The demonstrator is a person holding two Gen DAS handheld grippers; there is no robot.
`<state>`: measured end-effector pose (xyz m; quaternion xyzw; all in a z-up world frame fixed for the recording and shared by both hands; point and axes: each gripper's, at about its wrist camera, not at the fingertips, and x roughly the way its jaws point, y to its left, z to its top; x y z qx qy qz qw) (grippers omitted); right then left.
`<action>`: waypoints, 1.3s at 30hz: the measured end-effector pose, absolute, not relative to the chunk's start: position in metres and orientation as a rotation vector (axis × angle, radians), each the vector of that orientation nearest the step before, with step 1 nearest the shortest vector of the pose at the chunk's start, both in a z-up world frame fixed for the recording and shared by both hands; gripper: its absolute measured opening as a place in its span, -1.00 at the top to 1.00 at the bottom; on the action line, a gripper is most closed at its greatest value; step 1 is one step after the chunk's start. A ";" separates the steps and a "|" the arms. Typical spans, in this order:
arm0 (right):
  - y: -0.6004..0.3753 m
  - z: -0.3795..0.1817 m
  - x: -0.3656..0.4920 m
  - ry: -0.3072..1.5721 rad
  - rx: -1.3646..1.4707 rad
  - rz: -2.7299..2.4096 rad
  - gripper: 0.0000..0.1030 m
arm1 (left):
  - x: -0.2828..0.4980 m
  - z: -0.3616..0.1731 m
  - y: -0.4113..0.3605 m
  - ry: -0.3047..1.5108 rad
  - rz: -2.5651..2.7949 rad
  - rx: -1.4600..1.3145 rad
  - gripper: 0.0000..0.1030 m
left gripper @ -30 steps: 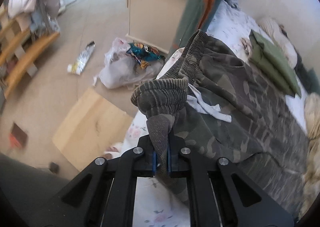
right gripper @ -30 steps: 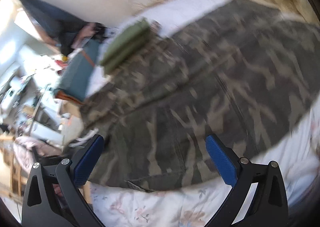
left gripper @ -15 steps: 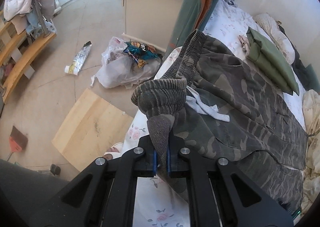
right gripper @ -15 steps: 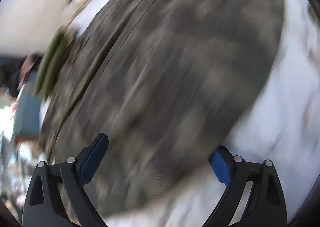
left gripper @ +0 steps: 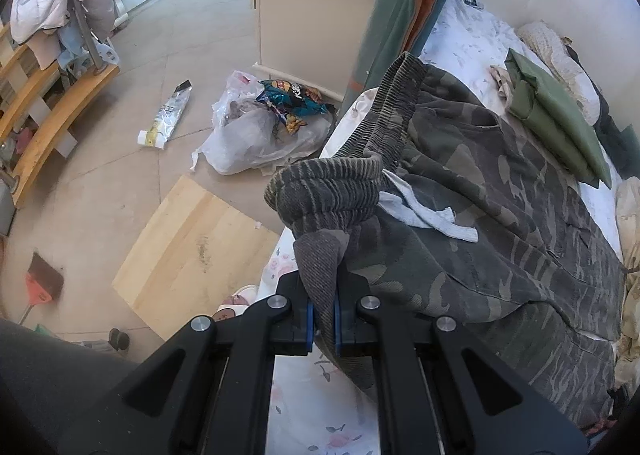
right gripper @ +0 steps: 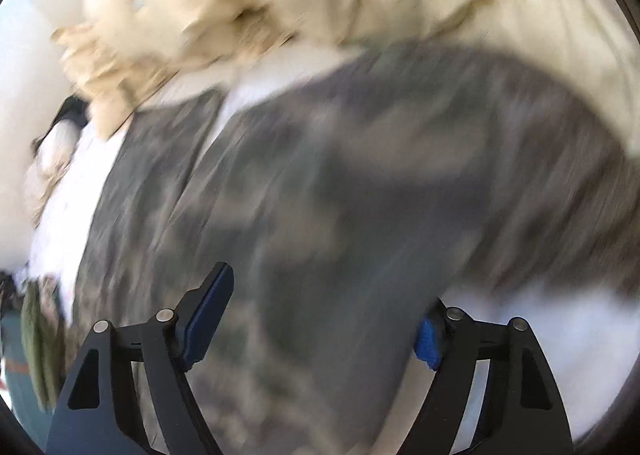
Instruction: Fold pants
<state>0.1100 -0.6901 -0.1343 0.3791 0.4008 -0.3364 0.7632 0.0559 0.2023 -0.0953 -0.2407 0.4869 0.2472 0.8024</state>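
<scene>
1. My left claw is clamped on the ribbed waistband of the camouflage cotton pants — they lie spread across the floral-sheeted bed.
2. My right claw is closing over blurred pants fabric — nothing gripped.

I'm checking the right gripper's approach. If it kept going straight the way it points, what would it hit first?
Most likely the camouflage pants spread on the bed, which fill the view ahead of the right gripper. Its jaws are closing with nothing between them. The picture is blurred, so depth is uncertain.
</scene>
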 end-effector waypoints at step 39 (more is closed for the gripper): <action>-0.648 -0.104 0.541 1.114 0.116 -0.529 0.97 | 0.336 -0.103 0.226 1.255 0.358 -0.243 0.86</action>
